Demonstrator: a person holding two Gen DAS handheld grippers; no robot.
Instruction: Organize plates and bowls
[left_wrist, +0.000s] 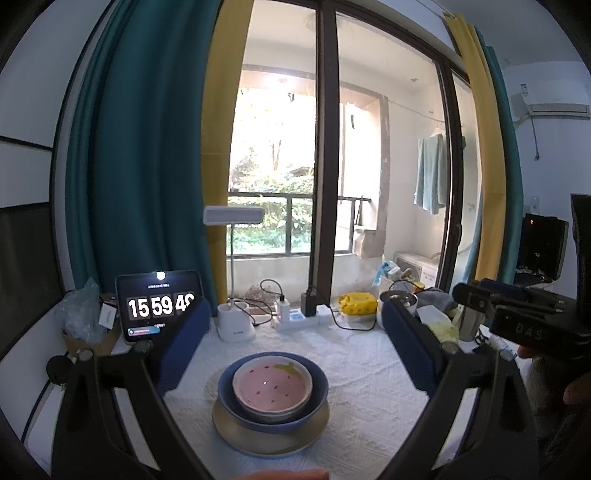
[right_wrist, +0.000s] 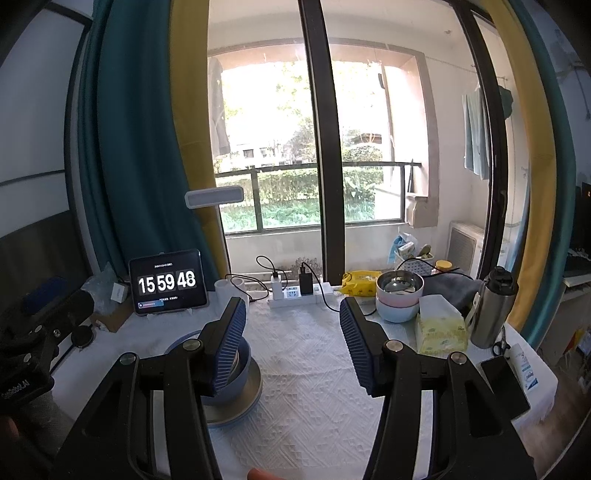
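A pink strawberry-patterned bowl (left_wrist: 272, 386) sits nested in a blue bowl (left_wrist: 236, 408), which rests on a beige plate (left_wrist: 269, 437) on the white tablecloth. My left gripper (left_wrist: 291, 332) hovers over this stack, its jaws wide apart with nothing between them. In the right wrist view the same stack shows as the blue bowl (right_wrist: 236, 380) on the plate (right_wrist: 247, 398), partly hidden behind the left finger. My right gripper (right_wrist: 291, 328) stands open and empty to the right of the stack. A second stack of bowls (right_wrist: 399, 295), steel on pink on pale blue, stands at the back right.
A tablet clock (right_wrist: 168, 282), a lamp base (left_wrist: 236, 321) and a power strip (right_wrist: 299, 295) line the back edge. A tissue pack (right_wrist: 439, 328), a steel bottle (right_wrist: 493, 306), a phone (right_wrist: 504, 384) and a yellow packet (right_wrist: 360, 282) crowd the right side.
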